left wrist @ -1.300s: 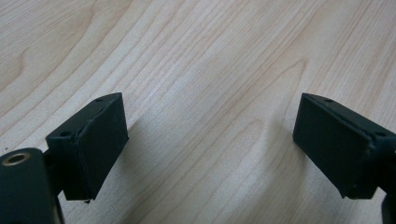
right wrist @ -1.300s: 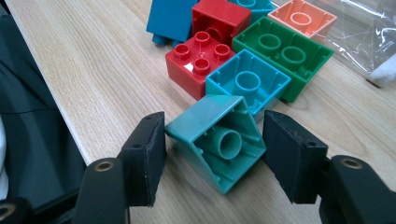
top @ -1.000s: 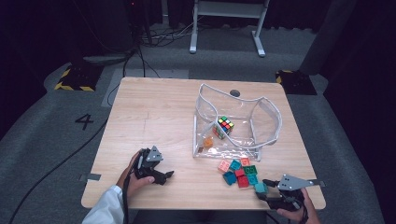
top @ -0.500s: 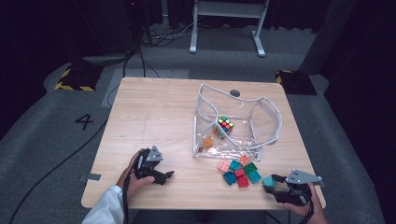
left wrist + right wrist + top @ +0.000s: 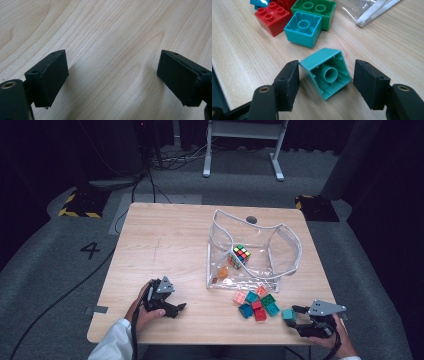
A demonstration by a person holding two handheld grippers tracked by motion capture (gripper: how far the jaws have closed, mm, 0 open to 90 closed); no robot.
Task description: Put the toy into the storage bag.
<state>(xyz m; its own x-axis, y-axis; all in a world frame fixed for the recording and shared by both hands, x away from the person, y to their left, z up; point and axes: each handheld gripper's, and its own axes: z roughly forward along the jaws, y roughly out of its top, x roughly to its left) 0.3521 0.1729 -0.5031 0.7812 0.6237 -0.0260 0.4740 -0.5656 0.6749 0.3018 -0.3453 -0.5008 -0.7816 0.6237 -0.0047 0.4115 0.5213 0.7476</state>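
A teal brick point(image 5: 324, 72) lies tipped on its side, hollow underside facing me, between the jaws of my right gripper point(image 5: 325, 66). That gripper is open: its left jaw touches a corner of the brick and its right jaw stands apart. In the high view the teal brick point(image 5: 288, 314) sits just left of the right gripper point(image 5: 296, 318), near the table's front right edge. My left gripper point(image 5: 177, 310) rests at the front left, open over bare wood point(image 5: 112, 37).
Several loose bricks point(image 5: 255, 302) lie before a clear plastic bag point(image 5: 280, 245) that holds a Rubik's cube point(image 5: 240, 254) and an orange block point(image 5: 222, 271). Close ahead are a second teal brick point(image 5: 303, 28), a red one point(image 5: 273, 16) and a green one point(image 5: 314, 7). The wooden table point(image 5: 165, 240) is bare on its left half.
My right gripper has shifted to the right, and the teal brick has come with it, away from the pile. The left gripper has not moved.
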